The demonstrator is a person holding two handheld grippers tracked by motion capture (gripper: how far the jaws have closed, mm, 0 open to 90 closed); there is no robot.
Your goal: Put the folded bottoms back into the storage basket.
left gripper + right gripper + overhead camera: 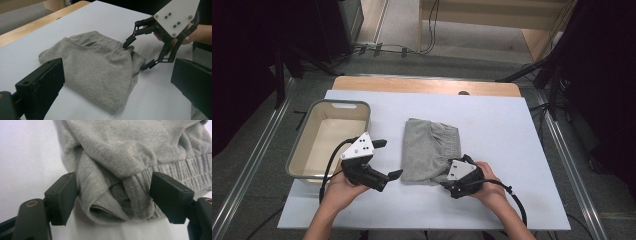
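**A:** We see a person at a white worktop (512, 130), a hand-held gripper in each hand, working on folded grey sweat shorts (429, 147) that lie at the worktop's centre. The right hand-held gripper (453, 169) sits at the garment's five o'clock corner.

**B:** And its jaws? In the right gripper view we see them part open, one on each side of a bunched fold at the elastic waistband (180, 168). The left pad (63, 197) touches the cloth and the right pad (170, 195) sits against the gathered band. We cannot tell whether they press yet, so we would not call it a firm hold.

**A:** We judge that the corner was chosen because the layers stack there, so one pinch could take them all together.

**B:** The left hand-held gripper (389, 159) waits at the garment's nine o'clock side, jaws wide apart and holding nothing. We read that as a hand kept ready for the opposite edge.

**A:** A grey tub (299, 150) stands at nine o'clock of the shorts, just beyond the left hand. It has nothing in it, and it looks to us the likely place for the garment to go.

**B:** Any writing? We find no brand, label or lettering on the cloth, the tub or the grippers' grey plates.
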